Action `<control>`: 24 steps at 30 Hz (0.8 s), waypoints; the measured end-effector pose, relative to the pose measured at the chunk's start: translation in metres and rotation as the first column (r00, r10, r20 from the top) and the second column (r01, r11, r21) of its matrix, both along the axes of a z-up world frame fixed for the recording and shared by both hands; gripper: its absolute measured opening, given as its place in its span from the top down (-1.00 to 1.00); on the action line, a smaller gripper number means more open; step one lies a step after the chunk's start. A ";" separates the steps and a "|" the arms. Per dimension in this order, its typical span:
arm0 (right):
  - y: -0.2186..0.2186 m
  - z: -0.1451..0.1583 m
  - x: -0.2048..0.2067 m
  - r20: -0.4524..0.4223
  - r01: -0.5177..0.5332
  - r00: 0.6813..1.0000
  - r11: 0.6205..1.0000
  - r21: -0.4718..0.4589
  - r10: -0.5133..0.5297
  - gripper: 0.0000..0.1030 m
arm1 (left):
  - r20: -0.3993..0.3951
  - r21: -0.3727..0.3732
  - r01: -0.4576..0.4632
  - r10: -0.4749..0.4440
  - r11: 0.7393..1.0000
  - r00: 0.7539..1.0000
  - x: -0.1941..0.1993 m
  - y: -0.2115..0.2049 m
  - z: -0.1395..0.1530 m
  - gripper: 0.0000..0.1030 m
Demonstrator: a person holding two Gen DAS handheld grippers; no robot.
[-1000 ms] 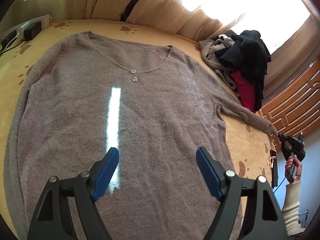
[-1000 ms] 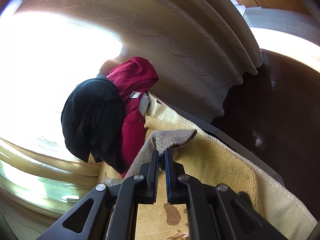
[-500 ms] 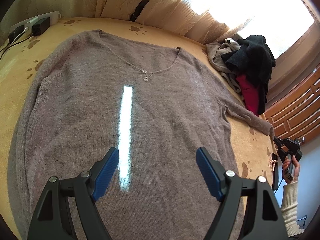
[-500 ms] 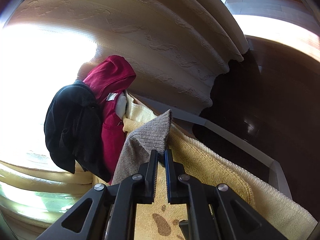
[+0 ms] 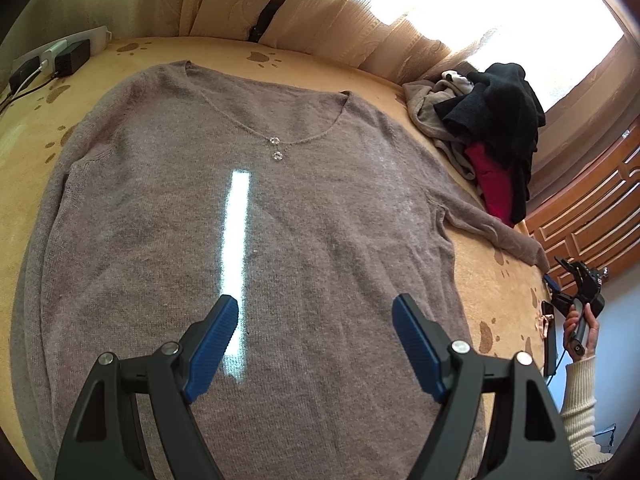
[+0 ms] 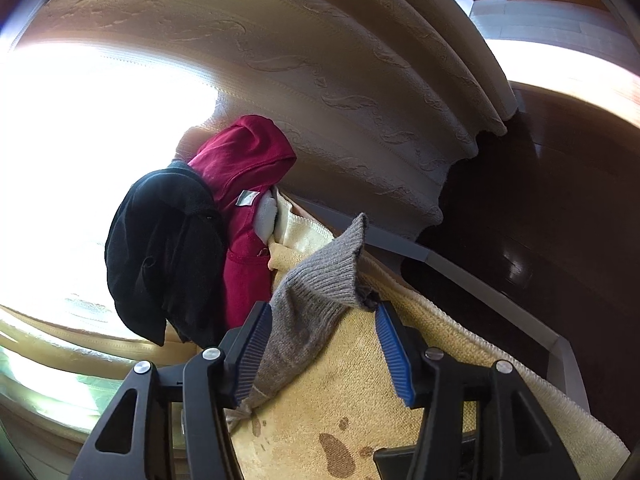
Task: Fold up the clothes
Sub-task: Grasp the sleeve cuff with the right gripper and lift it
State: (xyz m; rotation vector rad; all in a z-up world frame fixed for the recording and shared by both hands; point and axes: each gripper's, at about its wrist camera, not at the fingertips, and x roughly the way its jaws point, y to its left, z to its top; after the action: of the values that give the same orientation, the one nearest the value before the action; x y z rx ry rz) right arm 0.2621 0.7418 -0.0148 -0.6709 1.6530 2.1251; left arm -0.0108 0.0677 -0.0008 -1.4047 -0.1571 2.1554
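A grey-brown knit sweater (image 5: 256,216) with two small buttons at the neckline lies flat, front up, on a yellow paw-print blanket (image 5: 492,308). My left gripper (image 5: 316,320) is open and empty, hovering over the sweater's lower middle. The sweater's right sleeve (image 5: 504,236) stretches out toward the blanket's right edge. My right gripper (image 6: 322,332) is open; the sleeve cuff (image 6: 324,272) lies loose between its jaws, against the left pad. The right gripper also shows in the left wrist view (image 5: 576,284), held in a hand just past the sleeve end.
A heap of clothes, black (image 5: 500,112), red (image 5: 492,188) and grey, sits at the blanket's far right corner, also in the right wrist view (image 6: 168,252). Curtains (image 5: 320,8) hang behind. A power strip with plugs (image 5: 52,60) lies far left. Wooden cabinets (image 5: 592,208) stand right.
My right gripper has opened and let go of the sleeve cuff, which now lies loose between its jaws. My left gripper stayed open and drifted slightly over the sweater.
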 end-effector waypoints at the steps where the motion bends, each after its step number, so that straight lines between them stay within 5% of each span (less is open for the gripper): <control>1: 0.002 0.000 0.001 0.006 0.012 1.000 1.000 0.000 -0.012 -0.09 | 0.000 -0.001 -0.001 0.001 1.000 1.000 0.000 0.000 0.000 -0.61; 10: 0.030 -0.012 0.001 0.044 0.046 0.998 0.998 -0.046 -0.044 -0.09 | -0.009 -0.015 -0.015 0.015 1.000 1.000 0.000 0.000 0.004 -0.61; 17: 0.044 -0.025 -0.016 -0.035 -0.001 0.999 0.996 -0.094 -0.002 -0.09 | -0.015 -0.032 0.003 -0.004 0.999 1.000 0.007 0.011 0.007 -0.61; 20: 0.041 -0.016 -0.019 -0.070 -0.025 0.997 0.999 -0.028 0.023 -0.07 | -0.021 -0.034 -0.007 0.006 0.999 1.000 0.007 0.011 0.010 -0.61; 24: 0.034 -0.004 -0.021 -0.077 -0.051 0.996 0.998 0.042 0.054 0.68 | -0.025 -0.031 -0.019 0.018 0.999 1.000 0.004 0.012 0.012 -0.61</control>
State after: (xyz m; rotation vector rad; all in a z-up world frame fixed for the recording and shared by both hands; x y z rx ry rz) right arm 0.2415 0.7754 -0.0190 -0.6326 1.6451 2.2422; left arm -0.0068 0.0798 0.0109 -1.3991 -0.1279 2.1982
